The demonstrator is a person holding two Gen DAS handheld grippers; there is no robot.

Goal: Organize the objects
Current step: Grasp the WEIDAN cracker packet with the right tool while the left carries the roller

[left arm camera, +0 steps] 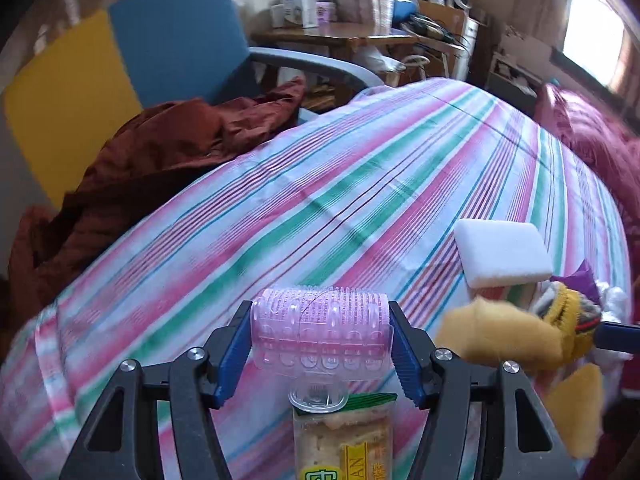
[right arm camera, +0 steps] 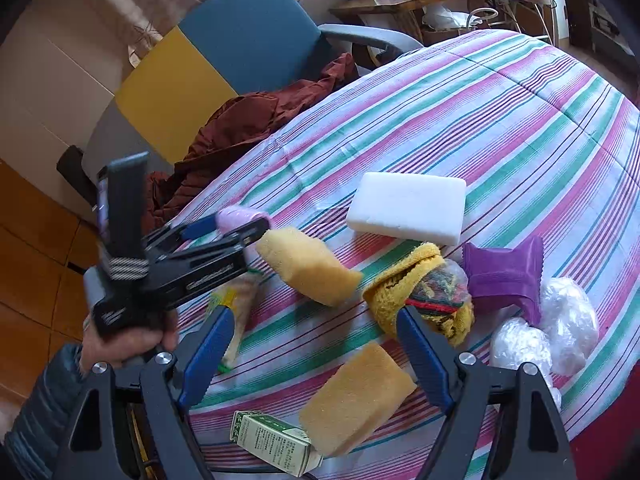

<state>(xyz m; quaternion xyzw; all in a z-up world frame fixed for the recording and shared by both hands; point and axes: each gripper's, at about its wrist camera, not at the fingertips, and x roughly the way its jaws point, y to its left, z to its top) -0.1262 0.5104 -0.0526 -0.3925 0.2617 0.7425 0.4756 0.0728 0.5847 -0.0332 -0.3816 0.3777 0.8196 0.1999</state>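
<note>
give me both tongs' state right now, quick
Left tongs: closed on the pink hair roller, held across its ends.
Right tongs: open, holding nothing, above the yellow sponge.

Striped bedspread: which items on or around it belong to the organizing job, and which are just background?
In the job:
- pink hair roller, held in the left tool
- two yellow sponges
- white block
- purple packet
- cracker pack
- small green box
- right tool, open above them

Lying about:
- brown jacket
- blue chair
- wooden desk
</note>
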